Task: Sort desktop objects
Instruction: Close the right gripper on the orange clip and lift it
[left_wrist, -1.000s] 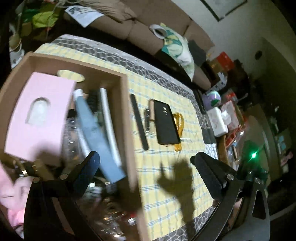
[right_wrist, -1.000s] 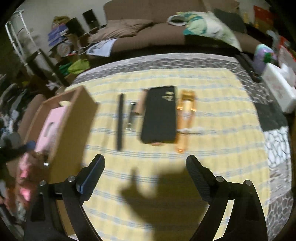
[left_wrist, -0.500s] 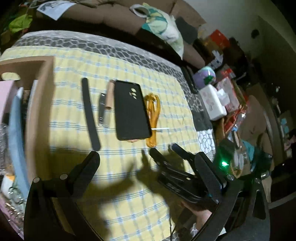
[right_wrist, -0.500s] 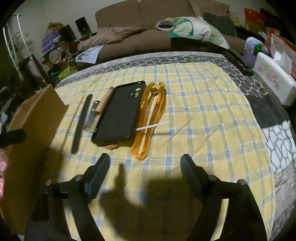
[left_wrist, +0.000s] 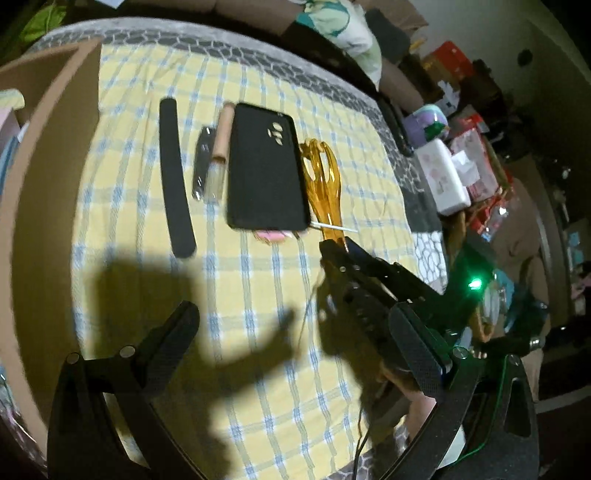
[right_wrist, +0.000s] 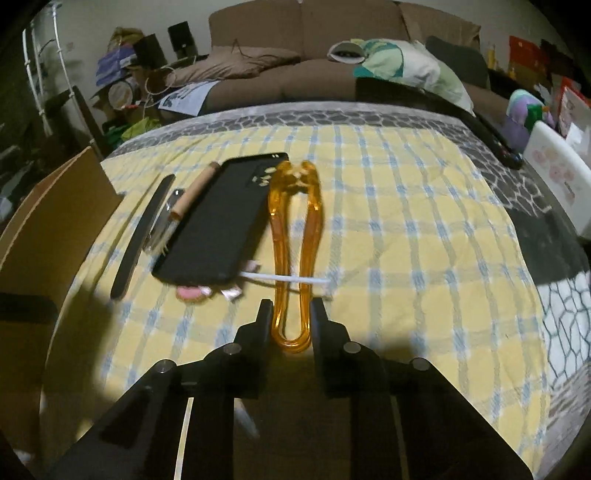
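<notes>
Orange plastic tongs (right_wrist: 293, 258) lie mid-frame, their bend between the closing right gripper (right_wrist: 291, 317) fingers; left gripper (left_wrist: 295, 339) fingers are spread.

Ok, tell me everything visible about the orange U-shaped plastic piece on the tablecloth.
The orange U-shaped tongs look like translucent amber plastic: two long arms joined at a closed bend, flaring at the far tips. They lie flat on the yellow checked tablecloth, beside the black phone case. A thin white stick lies across both arms. The right gripper is closing around the bend; contact is unclear.
</notes>
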